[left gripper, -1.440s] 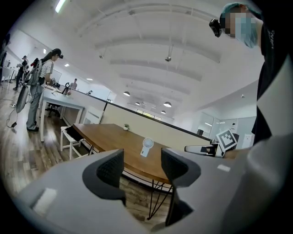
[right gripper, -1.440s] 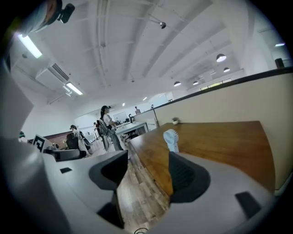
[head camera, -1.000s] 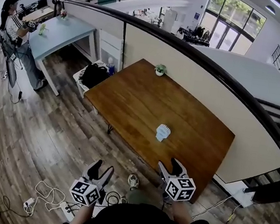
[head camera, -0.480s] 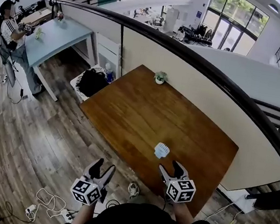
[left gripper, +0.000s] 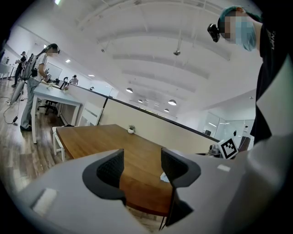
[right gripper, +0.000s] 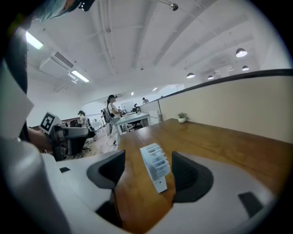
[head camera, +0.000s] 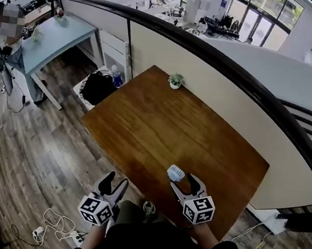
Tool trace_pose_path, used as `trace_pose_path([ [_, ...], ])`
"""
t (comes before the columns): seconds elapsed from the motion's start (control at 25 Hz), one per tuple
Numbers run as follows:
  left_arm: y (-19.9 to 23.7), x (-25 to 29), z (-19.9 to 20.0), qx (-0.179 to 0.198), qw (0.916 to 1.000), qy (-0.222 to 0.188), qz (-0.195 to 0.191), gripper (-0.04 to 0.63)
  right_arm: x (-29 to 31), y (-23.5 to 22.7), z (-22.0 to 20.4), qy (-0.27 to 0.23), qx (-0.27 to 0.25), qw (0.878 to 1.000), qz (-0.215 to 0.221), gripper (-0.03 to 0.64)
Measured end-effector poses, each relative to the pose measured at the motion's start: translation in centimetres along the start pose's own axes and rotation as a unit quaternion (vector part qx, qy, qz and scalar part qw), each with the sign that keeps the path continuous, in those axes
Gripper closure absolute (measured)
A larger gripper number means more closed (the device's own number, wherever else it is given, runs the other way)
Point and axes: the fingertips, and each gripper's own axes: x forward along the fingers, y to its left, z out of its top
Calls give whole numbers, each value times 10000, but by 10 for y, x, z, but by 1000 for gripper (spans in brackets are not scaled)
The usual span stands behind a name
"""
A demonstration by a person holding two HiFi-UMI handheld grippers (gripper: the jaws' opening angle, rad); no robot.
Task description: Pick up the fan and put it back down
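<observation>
Right claw (head camera: 186, 184), head view: released, jaws apart, just short of the white fan (head camera: 175, 173). The fan stands near the near edge of the table (head camera: 163, 116), with bare wood beyond it up to a potted plant (head camera: 175, 81) by the far edge. Left claw (head camera: 113, 181) is off the table, over floor. Shirt print too small to read.
Left gripper view: left claw (left gripper: 142, 167) released, nothing between the jaws.
Right gripper view: fan (right gripper: 154, 165) upright on the table between the spread jaws, untouched.

**Three cameras, one wooden table**

Head camera peers steeply down over the table (head camera: 162, 122). The left gripper (head camera: 115, 180) camera looks across from off the near edge. The right gripper (head camera: 183, 182) camera sits low, close on the fan (right gripper: 155, 167). All three catch the far potted plant (head camera: 175, 80).
</observation>
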Motion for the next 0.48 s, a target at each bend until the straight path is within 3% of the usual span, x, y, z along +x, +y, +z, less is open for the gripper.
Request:
trace_pose_path([
  [0.48,26,52,6,10,9987,326,-394,354,38,-7,-7,249,-97,9996,-24,328],
])
